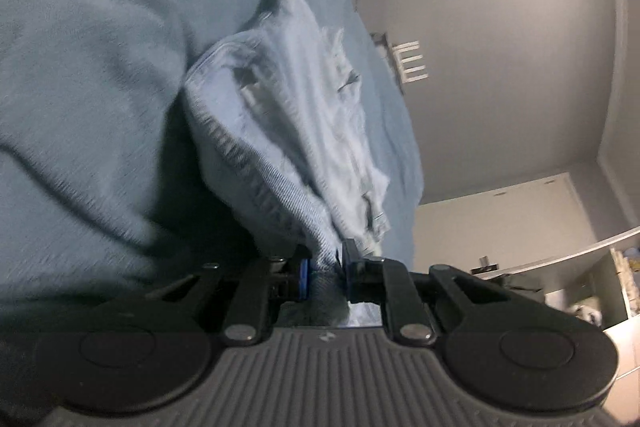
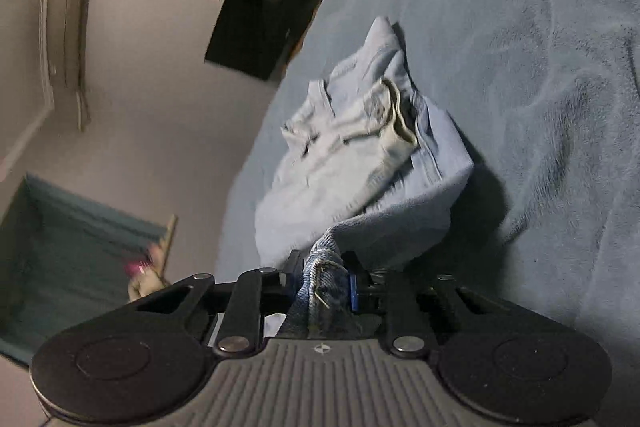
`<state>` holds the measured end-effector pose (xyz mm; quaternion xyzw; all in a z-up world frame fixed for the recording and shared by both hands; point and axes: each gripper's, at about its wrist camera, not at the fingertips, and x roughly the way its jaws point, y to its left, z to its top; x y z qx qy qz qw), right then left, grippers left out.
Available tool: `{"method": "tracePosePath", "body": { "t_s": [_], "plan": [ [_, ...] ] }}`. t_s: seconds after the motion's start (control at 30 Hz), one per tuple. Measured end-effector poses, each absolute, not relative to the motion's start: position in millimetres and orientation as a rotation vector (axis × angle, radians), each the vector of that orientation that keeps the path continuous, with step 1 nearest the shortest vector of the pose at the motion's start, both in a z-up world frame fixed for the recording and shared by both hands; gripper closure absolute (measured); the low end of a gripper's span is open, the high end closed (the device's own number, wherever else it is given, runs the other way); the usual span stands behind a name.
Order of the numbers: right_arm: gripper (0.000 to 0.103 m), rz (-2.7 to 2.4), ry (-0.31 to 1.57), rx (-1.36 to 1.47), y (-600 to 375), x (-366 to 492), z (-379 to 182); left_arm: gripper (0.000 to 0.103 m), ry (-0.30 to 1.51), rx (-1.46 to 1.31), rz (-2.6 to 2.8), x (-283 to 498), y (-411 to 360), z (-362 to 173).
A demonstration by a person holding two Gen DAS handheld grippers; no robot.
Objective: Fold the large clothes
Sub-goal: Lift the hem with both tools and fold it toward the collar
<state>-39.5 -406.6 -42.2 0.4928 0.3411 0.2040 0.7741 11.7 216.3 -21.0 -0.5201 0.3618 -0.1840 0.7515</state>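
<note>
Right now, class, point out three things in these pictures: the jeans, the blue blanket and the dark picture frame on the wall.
jeans [image 2: 340,147]: right wrist view, on the crumpled pale denim.
blue blanket [image 1: 88,47]: left wrist view, on a bare fuzzy fold.
dark picture frame [image 2: 260,23]: right wrist view, on its black middle.

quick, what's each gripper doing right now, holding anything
Left gripper: jaws closed on an edge of the light blue jeans.
Right gripper: jaws closed on a bunched hem of the same jeans.
</note>
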Motion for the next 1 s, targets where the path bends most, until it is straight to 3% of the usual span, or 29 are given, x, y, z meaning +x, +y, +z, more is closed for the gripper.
{"method": "tracePosePath", "body": {
  "t_s": [0.5, 1.0],
  "plan": [
    [0.080, 0.421, 0.678, 1.123, -403, -21, -31, 0.093, 0.774, -1.196, -0.445, 37, 227, -16],
    [0.080, 0.363, 0.613, 1.131, -377, 153, 9, 0.092, 0.720, -1.197, -0.388, 180, 246, 16]
  ]
}}
